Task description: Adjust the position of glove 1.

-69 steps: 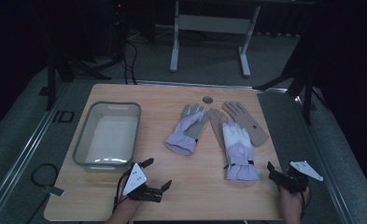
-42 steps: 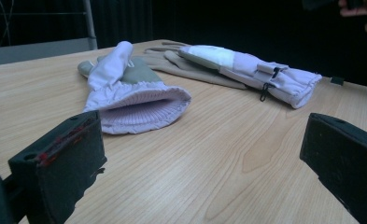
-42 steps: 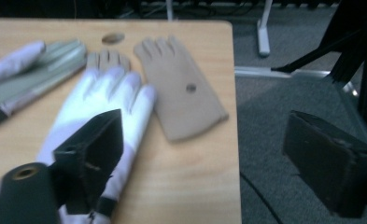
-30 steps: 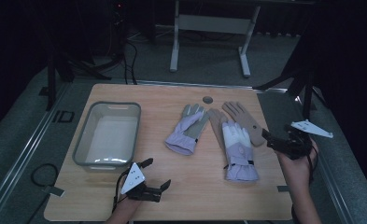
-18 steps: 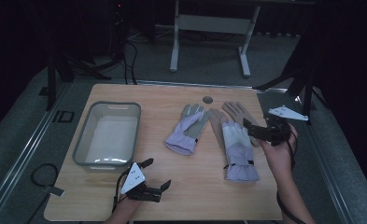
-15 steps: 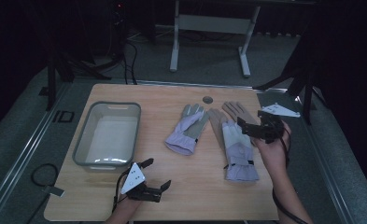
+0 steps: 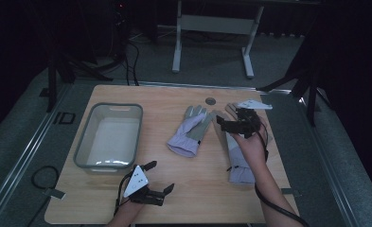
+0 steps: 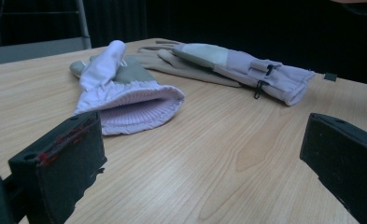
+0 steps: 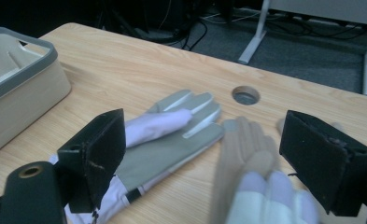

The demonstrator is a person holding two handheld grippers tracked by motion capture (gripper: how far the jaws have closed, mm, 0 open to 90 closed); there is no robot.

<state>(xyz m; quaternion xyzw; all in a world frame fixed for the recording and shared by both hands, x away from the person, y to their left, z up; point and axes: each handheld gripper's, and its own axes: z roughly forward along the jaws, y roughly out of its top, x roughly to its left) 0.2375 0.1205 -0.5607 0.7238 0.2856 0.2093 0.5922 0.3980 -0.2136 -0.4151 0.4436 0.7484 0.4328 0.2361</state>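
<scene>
Two lavender-and-grey gloves lie on the wooden table. The left glove [image 7: 189, 133] [image 8: 125, 95] [image 9: 169, 137] lies angled with its cuff toward me. The right glove [image 7: 239, 166] [image 8: 246, 70] [image 9: 258, 186] lies beside it, its tan fingers partly under my right hand. My right gripper [image 7: 223, 125] [image 9: 204, 163] hovers open just above the right glove's fingers, jaws pointing left toward the other glove. Near the table's front edge my left gripper [image 7: 159, 177] [image 8: 202, 158] stands open with nothing between its jaws, facing the left glove's cuff.
A grey-rimmed bin [image 7: 82, 150] [image 9: 29, 70] stands at the table's left, with nothing seen in it. A round cable hole [image 7: 210, 100] [image 9: 245, 94] sits at the far edge behind the gloves. Bare wood lies between my left gripper and the gloves.
My right gripper has moved from the table's front right corner forward and left, over the right glove's fingers. The left gripper and both gloves have stayed put.
</scene>
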